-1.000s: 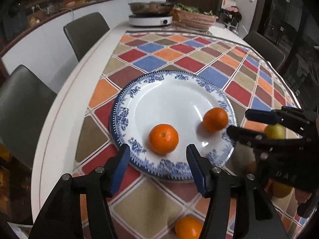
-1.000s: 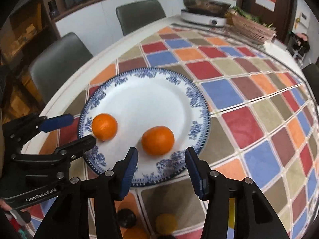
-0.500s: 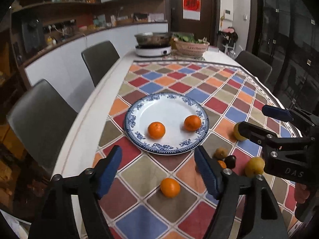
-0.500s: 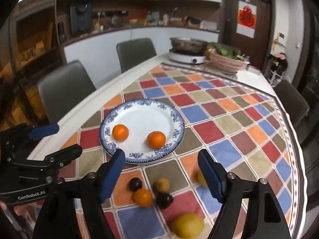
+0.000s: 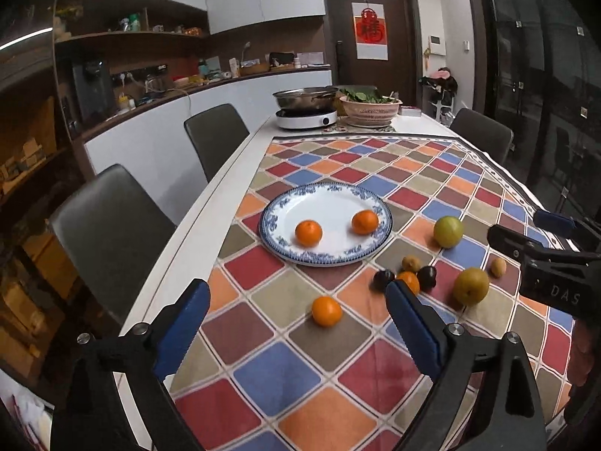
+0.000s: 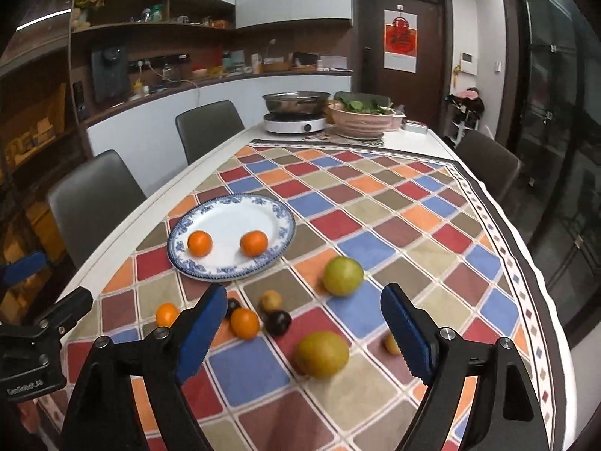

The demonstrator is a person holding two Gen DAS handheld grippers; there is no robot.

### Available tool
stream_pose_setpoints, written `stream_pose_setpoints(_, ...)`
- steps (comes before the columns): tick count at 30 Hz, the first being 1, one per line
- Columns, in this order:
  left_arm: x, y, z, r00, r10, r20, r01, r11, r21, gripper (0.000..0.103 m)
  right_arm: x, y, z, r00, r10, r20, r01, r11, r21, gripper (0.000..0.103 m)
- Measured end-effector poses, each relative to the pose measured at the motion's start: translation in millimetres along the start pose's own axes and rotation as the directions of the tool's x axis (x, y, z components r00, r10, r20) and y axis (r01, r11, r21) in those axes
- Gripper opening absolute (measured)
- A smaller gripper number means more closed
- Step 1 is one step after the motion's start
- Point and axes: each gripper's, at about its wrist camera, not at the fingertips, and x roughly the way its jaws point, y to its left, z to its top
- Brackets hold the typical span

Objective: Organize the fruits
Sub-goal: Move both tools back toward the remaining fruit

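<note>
A blue-rimmed white plate [image 5: 285, 208] [image 6: 244, 208] holds two oranges [image 5: 308, 232] [image 5: 364, 222]. Near the plate on the checked cloth lie a loose orange [image 5: 326, 311] [image 6: 166, 314], another orange [image 6: 245, 323], two dark plums [image 6: 278, 322], a green apple [image 5: 448, 231] [image 6: 343, 276], a yellow pear [image 5: 471, 286] [image 6: 322, 354] and small brownish fruits [image 6: 271, 300]. My left gripper [image 5: 296, 334] is open and empty, held above the near cloth. My right gripper [image 6: 304, 334] is open and empty, above the pear.
A hot pot on a white cooker [image 5: 305, 107] and a basket of greens [image 5: 370, 107] stand at the table's far end. Dark chairs [image 5: 109, 233] line the left side and one [image 6: 488, 161] stands at the right. The table's left edge is close to the plate.
Both grippers have pulled back and up from the plate, so the whole table now shows. Both stayed open and empty. The two oranges stay on the plate.
</note>
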Motion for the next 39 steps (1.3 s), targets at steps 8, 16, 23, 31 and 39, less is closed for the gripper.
stream_pose_setpoints(8,3.9,-2.2,-28.6,0.999,-0.014,-0.044,0.013,1.0,-0.013,0.096,1.5,-5.2,-29.9,0.999,-0.017,-0.049,0.019,0.998,0.054,0.084)
stream_pose_setpoints(16,22.9,-3.1,-42.7,0.995,-0.012,-0.095,0.013,1.0,0.007,0.096,19.4,-9.0,-50.0,0.99,-0.039,-0.135,0.049,0.997,0.066,0.084)
stream_pose_setpoints(23,48.0,-5.0,-45.3,0.986,-0.046,-0.158,0.049,0.999,0.02,0.095,39.2,-10.0,-57.6,0.976,-0.059,-0.208,0.073,0.995,0.061,0.084)
stream_pose_setpoints(31,80.0,-5.9,-35.7,0.977,-0.071,-0.2,0.077,0.997,0.023,0.085,56.5,-9.7,-54.2,0.97,-0.082,-0.228,0.092,0.995,0.034,0.084)
stream_pose_setpoints(39,107.6,-6.7,-32.8,0.969,-0.077,-0.235,0.077,0.997,-0.011,0.076,79.9,-12.1,-55.9,0.956,-0.072,-0.283,0.091,0.994,0.054,0.08)
